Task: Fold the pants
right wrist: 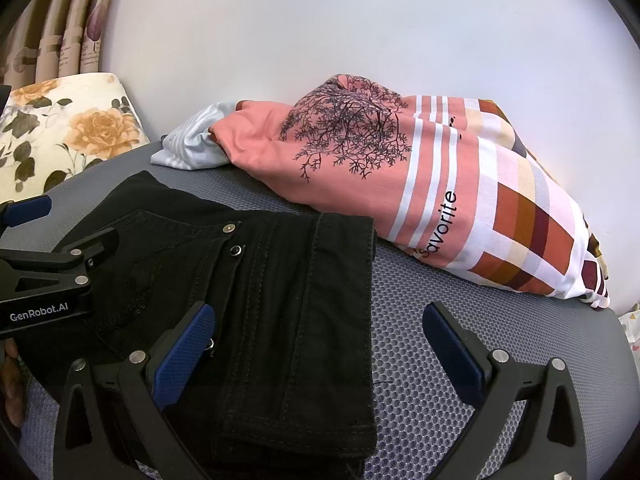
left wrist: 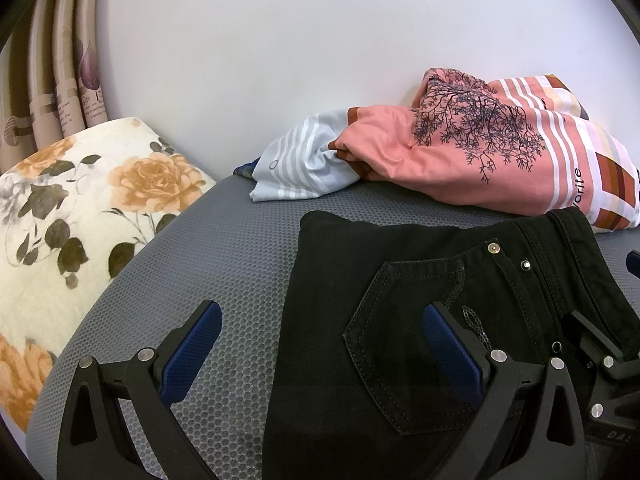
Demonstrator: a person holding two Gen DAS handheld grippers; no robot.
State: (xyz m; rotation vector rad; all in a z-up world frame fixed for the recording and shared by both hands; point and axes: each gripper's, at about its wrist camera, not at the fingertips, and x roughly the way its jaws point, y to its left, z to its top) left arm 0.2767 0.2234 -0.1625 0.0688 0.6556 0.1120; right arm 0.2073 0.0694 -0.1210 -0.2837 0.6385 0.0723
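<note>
1. The black pants [right wrist: 240,300] lie folded into a compact stack on the grey mesh mattress [left wrist: 208,280], near its far edge.
2. Left gripper [left wrist: 324,356] — fingers spread wide, empty, over the stack's left edge.
3. Right gripper [right wrist: 320,356] — likewise spread apart, over the stack's right edge.
4. A pink patterned bundle [right wrist: 360,176] lies just behind; a floral pillow [left wrist: 80,216] at the far-left corner.

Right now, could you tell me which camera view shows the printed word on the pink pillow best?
The right wrist view: the pink pillow lies in full view, and its printed word is nearly complete. In the left wrist view the pillow sits farther off, and the black pants cover the word's start.
</note>
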